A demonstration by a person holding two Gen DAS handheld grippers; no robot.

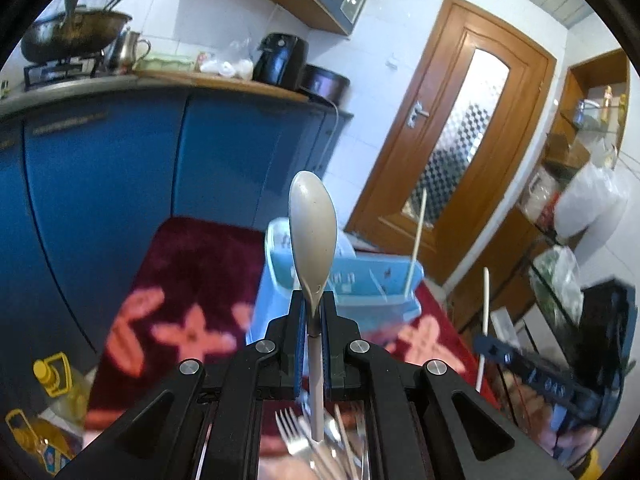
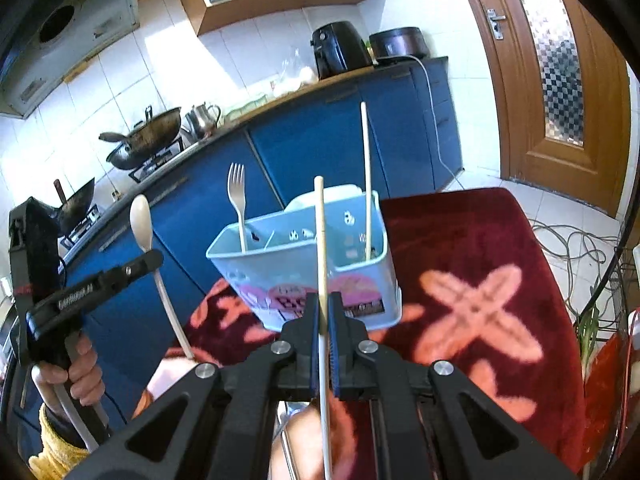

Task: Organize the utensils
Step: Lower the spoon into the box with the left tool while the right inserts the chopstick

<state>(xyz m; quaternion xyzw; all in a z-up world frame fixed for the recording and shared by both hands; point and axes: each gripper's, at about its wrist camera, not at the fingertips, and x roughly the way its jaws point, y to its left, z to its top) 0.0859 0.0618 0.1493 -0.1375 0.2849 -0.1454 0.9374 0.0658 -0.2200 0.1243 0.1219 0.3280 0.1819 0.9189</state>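
My left gripper (image 1: 314, 300) is shut on a beige spoon (image 1: 314, 224), held upright above the table; the spoon also shows in the right wrist view (image 2: 141, 220). My right gripper (image 2: 325, 300) is shut on a pale chopstick (image 2: 320, 232), held upright just in front of the light blue utensil holder (image 2: 280, 280). The holder (image 1: 360, 280) stands on the red flowered cloth (image 2: 480, 280). In it stand a beige fork (image 2: 237, 196) on its left side and another chopstick (image 2: 366, 176) on its right side. Loose forks (image 1: 292, 432) lie below my left gripper.
Blue kitchen cabinets (image 1: 120, 160) run behind the table, with woks on a stove (image 2: 140, 140), a kettle and a black appliance (image 2: 340, 48) on the counter. A wooden door (image 1: 460, 128) is at the right. Oil bottles (image 1: 52, 400) stand at the lower left. Cables (image 2: 568, 248) lie on the floor.
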